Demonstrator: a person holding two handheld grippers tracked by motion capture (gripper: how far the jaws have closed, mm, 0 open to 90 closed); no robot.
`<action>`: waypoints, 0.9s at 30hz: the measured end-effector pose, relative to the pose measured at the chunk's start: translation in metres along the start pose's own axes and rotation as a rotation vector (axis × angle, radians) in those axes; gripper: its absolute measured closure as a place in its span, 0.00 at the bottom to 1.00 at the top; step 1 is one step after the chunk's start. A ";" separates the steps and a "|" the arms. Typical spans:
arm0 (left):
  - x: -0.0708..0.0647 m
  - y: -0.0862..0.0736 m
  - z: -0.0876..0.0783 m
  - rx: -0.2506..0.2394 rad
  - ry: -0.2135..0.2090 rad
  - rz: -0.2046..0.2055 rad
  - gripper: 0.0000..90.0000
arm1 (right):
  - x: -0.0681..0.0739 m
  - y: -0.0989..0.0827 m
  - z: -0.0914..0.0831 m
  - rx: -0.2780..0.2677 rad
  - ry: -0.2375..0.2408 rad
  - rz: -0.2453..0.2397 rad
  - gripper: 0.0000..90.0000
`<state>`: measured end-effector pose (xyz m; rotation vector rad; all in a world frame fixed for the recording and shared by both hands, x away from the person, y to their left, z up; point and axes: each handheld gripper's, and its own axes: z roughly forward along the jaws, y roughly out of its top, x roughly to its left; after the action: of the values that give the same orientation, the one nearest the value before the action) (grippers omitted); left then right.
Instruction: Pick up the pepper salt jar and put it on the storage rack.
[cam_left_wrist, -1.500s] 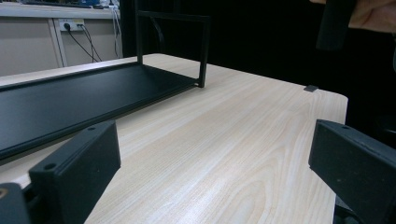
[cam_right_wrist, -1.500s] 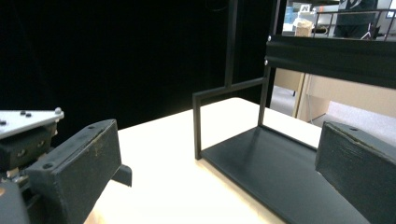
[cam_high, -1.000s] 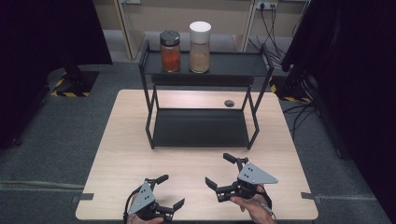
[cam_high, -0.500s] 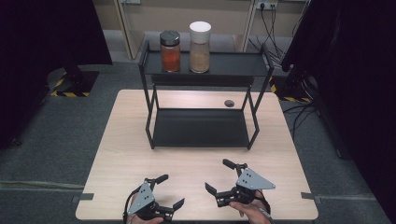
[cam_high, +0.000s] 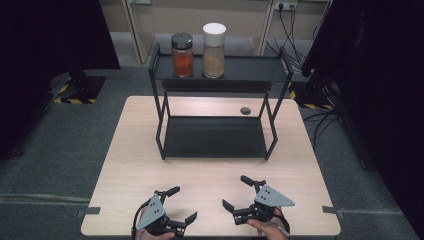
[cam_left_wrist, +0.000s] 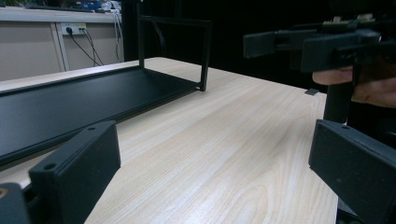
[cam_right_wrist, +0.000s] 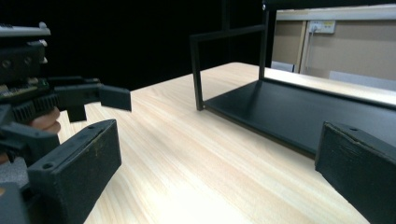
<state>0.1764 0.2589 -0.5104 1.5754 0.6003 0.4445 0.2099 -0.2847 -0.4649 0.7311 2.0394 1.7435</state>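
Both grippers, left (cam_high: 179, 205) and right (cam_high: 241, 192), spread, empty, at 6 o'clock. Risk: reaching jars (cam_high: 182, 55) at 12 o'clock, jaw strikes rack (cam_high: 220, 75), tipping them.

Quick count of what's on the scene: two jars up on the top shelf, one with orange stuff (cam_high: 182, 55) and a taller one with a white lid (cam_high: 214, 43). One black rack (cam_high: 218, 75) with two shelves, standing on one wooden table (cam_high: 135, 150). One small dark round thing (cam_high: 245, 110) on the table behind the rack, can't tell what it is. Two grippers, the left gripper (cam_high: 182, 204) and the right gripper (cam_high: 236, 192), each with two jaws spread apart and nothing between them. Two hands holding them. One wall socket (cam_high: 284, 5) at the back, with two cables hanging from it.
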 end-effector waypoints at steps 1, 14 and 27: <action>0.000 0.000 0.000 0.000 0.001 0.001 0.02 | 0.000 -0.001 0.000 0.003 -0.001 0.002 0.01; -0.001 -0.001 -0.002 -0.007 0.001 0.006 0.02 | -0.003 -0.007 -0.005 0.003 -0.022 0.019 0.01; -0.001 -0.001 -0.001 -0.004 -0.001 0.006 0.02 | -0.003 -0.008 -0.006 0.005 -0.027 0.027 0.01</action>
<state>0.1744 0.2592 -0.5107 1.5739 0.5935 0.4495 0.2079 -0.2921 -0.4717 0.7827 2.0258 1.7339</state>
